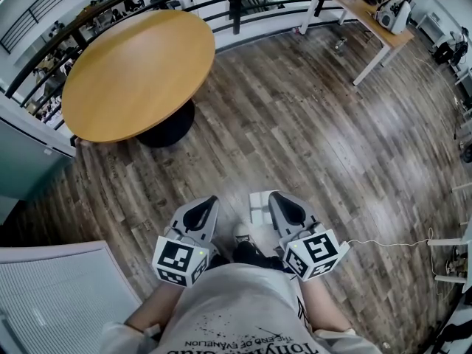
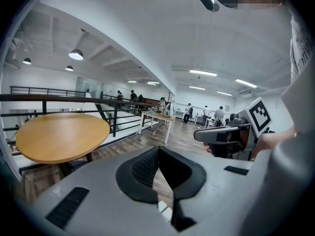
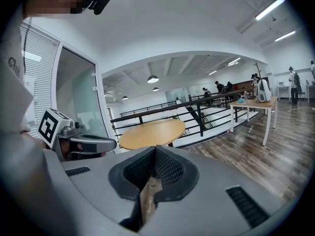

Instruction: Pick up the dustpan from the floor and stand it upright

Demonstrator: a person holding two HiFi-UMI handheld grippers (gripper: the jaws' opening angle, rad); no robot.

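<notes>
Left of the left claw and a bit behind it there's a white slatted panel [image 1: 51, 301]. Ahead of that claw, still to its left, is a round wooden table [image 1: 136, 72] on a dark base. The left claw [image 1: 209, 202] is clenched, pads meeting at the tip with nothing between them, and it's held just in front of the person's shirt [image 1: 236, 308], above the wood floor [image 1: 310, 124]. Down on the floor between the two claws sits a pale boxy thing [image 1: 258, 206], and honestly I can't tell if that's the dustpan or something else. Just right of it is the right claw [image 1: 276, 198], also clenched on nothing, side by side with the left one and pointing the same way. Right of that claw a thin white cable [image 1: 383, 243] trails over the floor. Far ahead on its right a light desk [image 1: 361, 13] stands near the black railing [image 1: 243, 6].
</notes>
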